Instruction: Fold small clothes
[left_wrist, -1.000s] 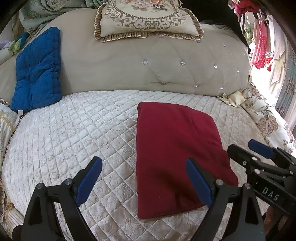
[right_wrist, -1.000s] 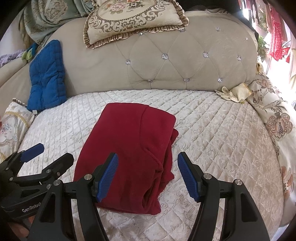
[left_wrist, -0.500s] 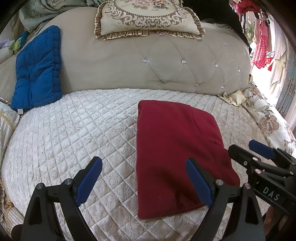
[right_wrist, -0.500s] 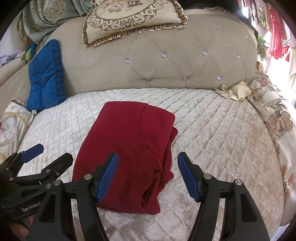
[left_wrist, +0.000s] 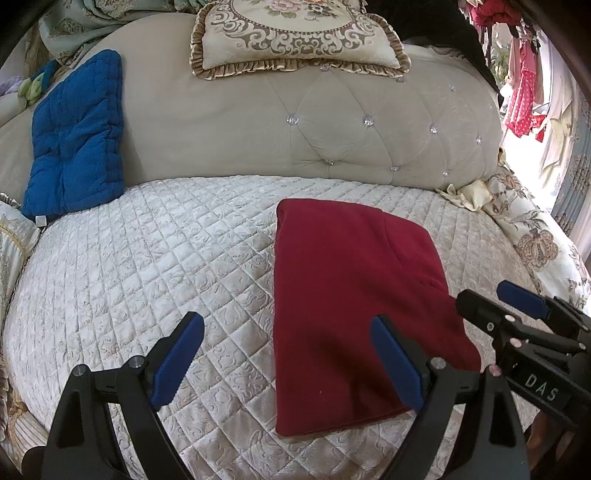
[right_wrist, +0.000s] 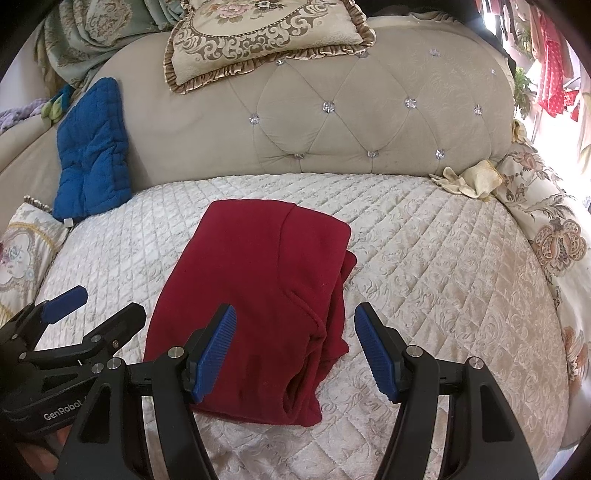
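Note:
A dark red garment (left_wrist: 351, 295) lies folded into a long rectangle on the quilted cream bedspread (left_wrist: 147, 266). It also shows in the right wrist view (right_wrist: 255, 295), with layered edges on its right side. My left gripper (left_wrist: 288, 354) is open and empty, held above the garment's near left edge. My right gripper (right_wrist: 295, 350) is open and empty, held above the garment's near right corner. Each gripper shows in the other's view: the right gripper (left_wrist: 517, 314) at the right, the left gripper (right_wrist: 85, 314) at the left.
A tufted beige headboard (left_wrist: 332, 122) stands behind the bed. A blue quilted cushion (left_wrist: 77, 136) leans at the left. An ornate pillow (left_wrist: 295, 37) sits on top. A floral pillow (right_wrist: 554, 240) and a crumpled cream cloth (right_wrist: 469, 177) lie at the right.
Both views have shifted very slightly; the garment lies as before and both grippers stay open and empty.

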